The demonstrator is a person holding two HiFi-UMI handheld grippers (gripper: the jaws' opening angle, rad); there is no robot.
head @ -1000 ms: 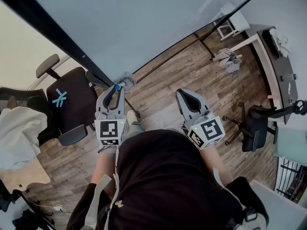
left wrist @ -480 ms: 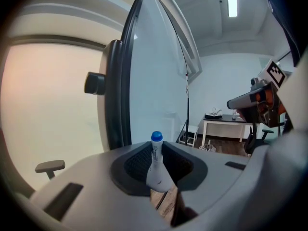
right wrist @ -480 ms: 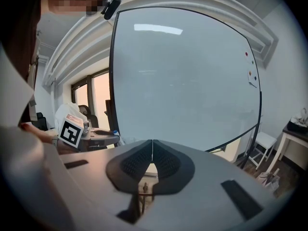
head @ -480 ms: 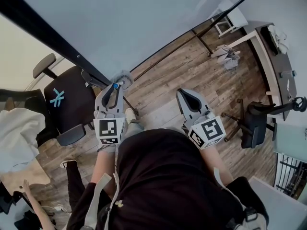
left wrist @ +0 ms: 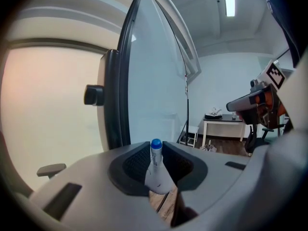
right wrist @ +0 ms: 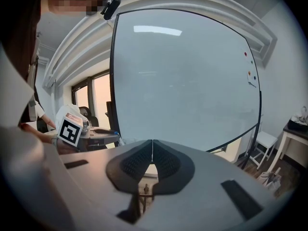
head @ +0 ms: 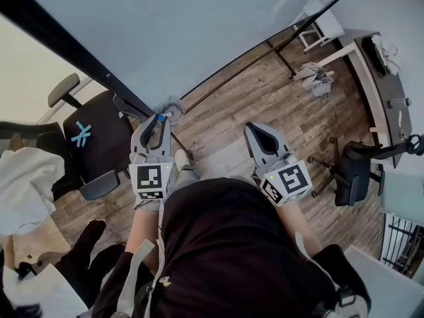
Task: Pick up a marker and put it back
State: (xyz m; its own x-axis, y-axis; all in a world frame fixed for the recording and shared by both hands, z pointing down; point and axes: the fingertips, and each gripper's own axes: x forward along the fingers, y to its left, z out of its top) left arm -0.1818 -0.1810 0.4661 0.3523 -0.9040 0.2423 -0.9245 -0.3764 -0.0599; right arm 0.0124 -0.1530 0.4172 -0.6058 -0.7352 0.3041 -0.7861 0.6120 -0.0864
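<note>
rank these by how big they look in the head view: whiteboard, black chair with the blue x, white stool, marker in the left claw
1. whiteboard
2. black chair
3. white stool, farther off, so it may look smaller than it is
4. marker, mostly its blue cap shows

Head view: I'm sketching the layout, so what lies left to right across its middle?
From the left: white cloth → black office chair with light-blue mark → left gripper holding a blue-capped white marker → right gripper → black swivel chair.
</note>
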